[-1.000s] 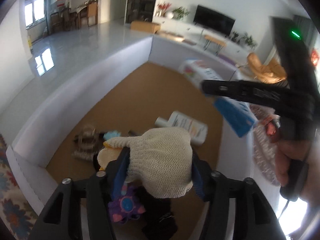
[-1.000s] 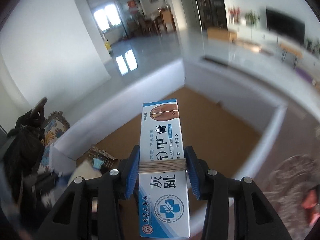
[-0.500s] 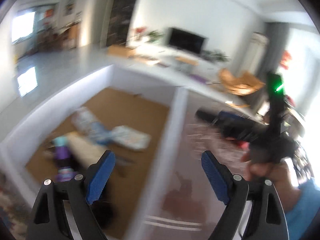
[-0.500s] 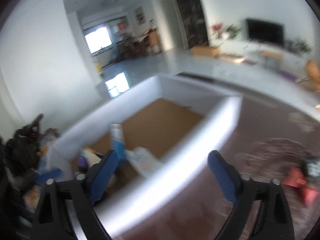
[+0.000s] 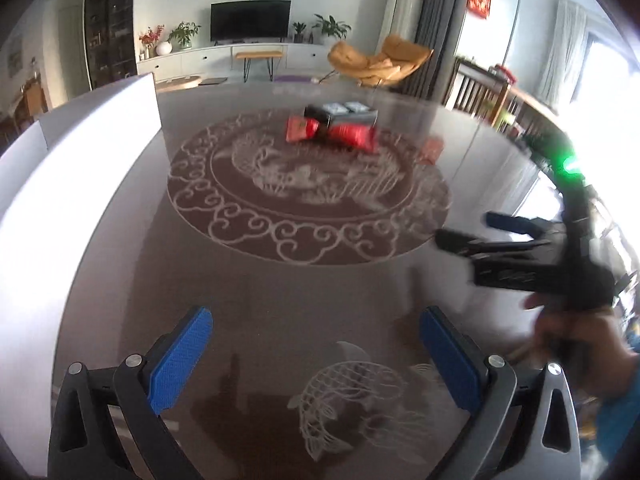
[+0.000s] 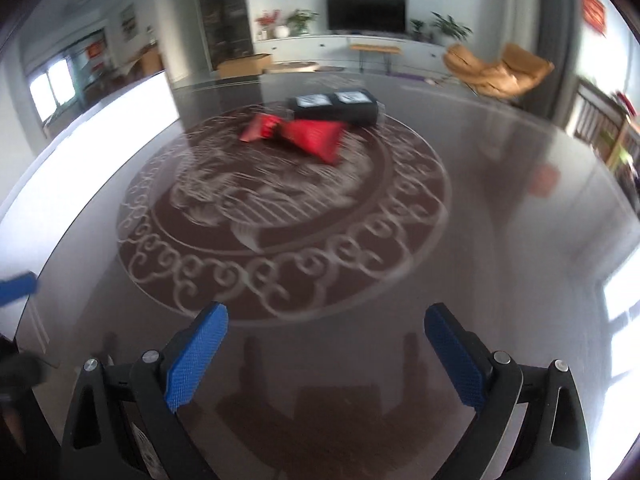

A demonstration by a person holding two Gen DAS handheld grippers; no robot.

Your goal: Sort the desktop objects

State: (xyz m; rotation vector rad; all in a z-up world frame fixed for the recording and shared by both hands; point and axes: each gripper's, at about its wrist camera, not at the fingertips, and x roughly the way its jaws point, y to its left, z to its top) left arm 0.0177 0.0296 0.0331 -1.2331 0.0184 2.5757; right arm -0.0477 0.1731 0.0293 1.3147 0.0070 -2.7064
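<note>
Both grippers are off the white bin now, and the knitted toy and ointment carton they carried a second ago are gone from between their fingers. Biggest thing in view: the dark glass desk, filling both pictures with its pale round dragon pattern, a fish motif low in the left wrist view. White bin next, its wall running down the left edge of the frame; its inside is not visible from here. Left gripper hangs over bare desk, blue fingers spreading, jaws opening, nothing between them. Right gripper stands wide and released over bare desk too; in the left wrist view it shows at right, in a hand. Up at upper centre, well apart from both grippers, sits a black box, and touching its near side two red packets. Small reddish blur at right, too smeared to tell.
</note>
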